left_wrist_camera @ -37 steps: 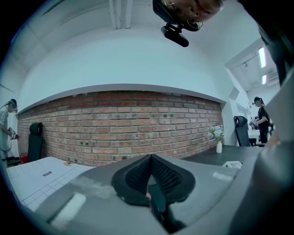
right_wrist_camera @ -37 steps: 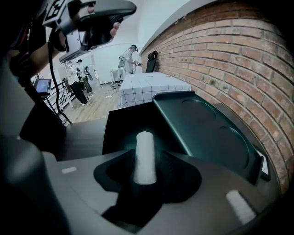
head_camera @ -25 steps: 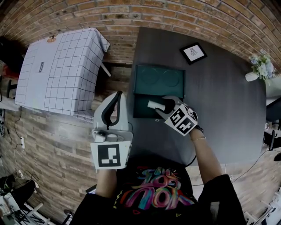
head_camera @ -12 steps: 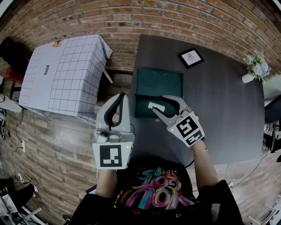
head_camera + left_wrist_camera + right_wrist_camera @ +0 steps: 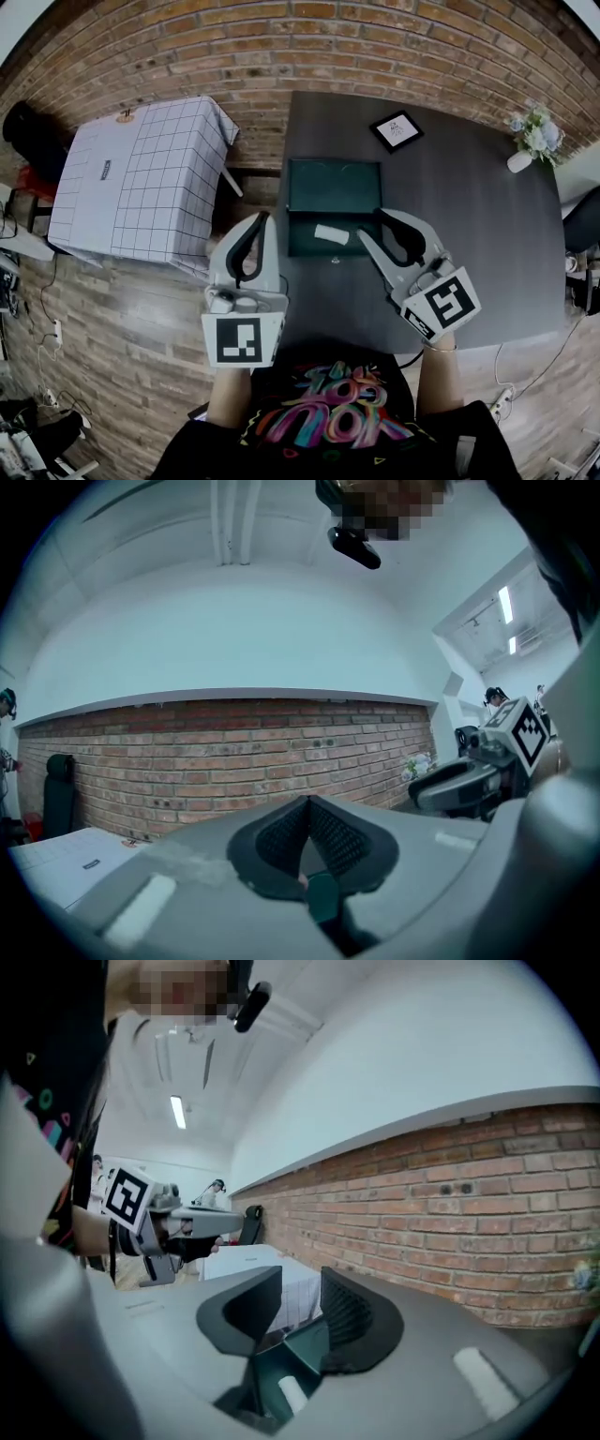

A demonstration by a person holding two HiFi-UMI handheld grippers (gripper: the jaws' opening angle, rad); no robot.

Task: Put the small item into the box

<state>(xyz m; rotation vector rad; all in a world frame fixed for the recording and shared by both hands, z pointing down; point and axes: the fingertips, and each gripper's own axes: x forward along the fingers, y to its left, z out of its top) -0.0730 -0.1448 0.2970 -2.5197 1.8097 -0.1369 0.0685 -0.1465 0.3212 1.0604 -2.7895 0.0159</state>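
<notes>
A dark green box (image 5: 335, 187) lies open on the dark table (image 5: 469, 216), its lid folded back. The small white item (image 5: 331, 233) rests in the box's near half, with nothing touching it. My right gripper (image 5: 375, 223) hovers just right of the box's near edge; its jaws are closing, with a gap and nothing between them. Through that gap in the right gripper view I see the box (image 5: 305, 1349) and the white item (image 5: 292, 1394) below my right gripper (image 5: 300, 1302). My left gripper (image 5: 260, 218) is held left of the box, off the table, shut and empty.
A table with a white grid-patterned cloth (image 5: 141, 169) stands to the left. A small framed picture (image 5: 395, 130) lies at the dark table's far side and a vase of flowers (image 5: 527, 141) at its far right corner. A brick wall runs behind; wooden floor lies below.
The right gripper let go of the white item, which now lies in the box, then drew back toward the person and right. The left gripper stayed put.
</notes>
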